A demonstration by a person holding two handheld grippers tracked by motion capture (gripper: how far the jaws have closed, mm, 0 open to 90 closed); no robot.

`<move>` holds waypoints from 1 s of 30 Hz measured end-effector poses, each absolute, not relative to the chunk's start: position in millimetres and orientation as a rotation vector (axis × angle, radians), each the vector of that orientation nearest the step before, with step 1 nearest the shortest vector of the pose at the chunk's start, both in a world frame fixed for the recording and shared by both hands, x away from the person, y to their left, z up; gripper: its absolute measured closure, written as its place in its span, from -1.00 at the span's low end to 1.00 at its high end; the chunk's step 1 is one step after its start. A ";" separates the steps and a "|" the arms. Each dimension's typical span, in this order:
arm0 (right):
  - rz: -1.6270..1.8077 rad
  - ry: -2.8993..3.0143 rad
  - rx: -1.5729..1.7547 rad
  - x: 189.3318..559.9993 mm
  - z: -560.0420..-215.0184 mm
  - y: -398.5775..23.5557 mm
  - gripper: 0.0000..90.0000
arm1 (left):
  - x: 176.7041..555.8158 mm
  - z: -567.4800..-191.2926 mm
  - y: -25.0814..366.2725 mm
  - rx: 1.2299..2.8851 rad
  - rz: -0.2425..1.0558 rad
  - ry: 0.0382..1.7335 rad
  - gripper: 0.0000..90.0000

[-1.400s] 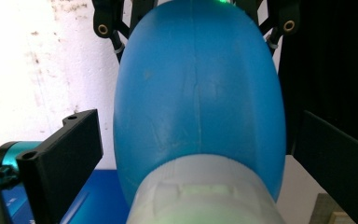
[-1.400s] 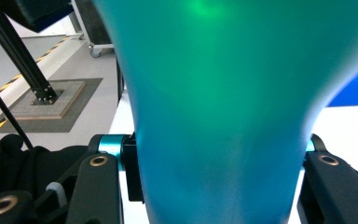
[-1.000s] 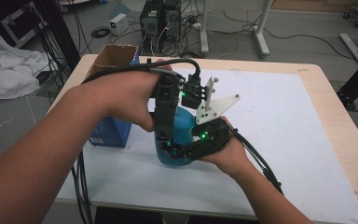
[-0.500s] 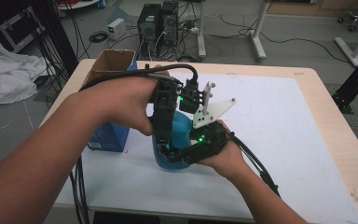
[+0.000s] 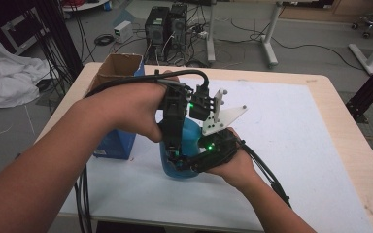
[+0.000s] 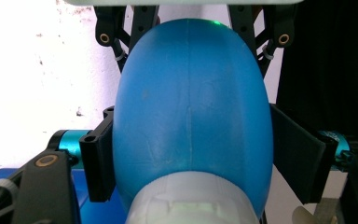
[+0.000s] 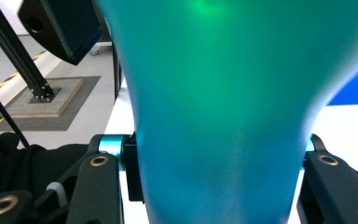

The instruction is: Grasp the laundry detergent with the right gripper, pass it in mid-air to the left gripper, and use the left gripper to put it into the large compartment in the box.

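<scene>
Bottle [image 5: 184, 145] nudged left; no legible label

A smooth blue-green bottle [image 7: 223, 116] is seen close up, its narrower part clamped between the two black jaws of the right gripper [image 7: 221, 175] — one pressed against each side. Beyond it, a white tabletop [image 7: 121, 116], grey floor and a black frame leg [image 7: 14, 51] are visible.
</scene>
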State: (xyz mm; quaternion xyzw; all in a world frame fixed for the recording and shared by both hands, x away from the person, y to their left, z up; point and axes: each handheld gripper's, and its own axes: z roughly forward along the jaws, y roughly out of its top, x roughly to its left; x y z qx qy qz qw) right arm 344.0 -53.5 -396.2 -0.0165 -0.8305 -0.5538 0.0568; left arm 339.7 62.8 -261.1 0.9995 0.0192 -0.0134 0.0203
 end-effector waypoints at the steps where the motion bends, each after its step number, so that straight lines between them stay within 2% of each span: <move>1: -1.680 -2.519 -0.049 344.0 -396.3 -53.3 0.02 | 339.7 -261.3 62.6 3.101 -0.044 0.061 -0.39; 30: -1.683 -2.520 -0.041 343.3 -396.1 -53.4 0.02 | 340.1 -262.8 60.3 3.115 0.003 0.069 -0.16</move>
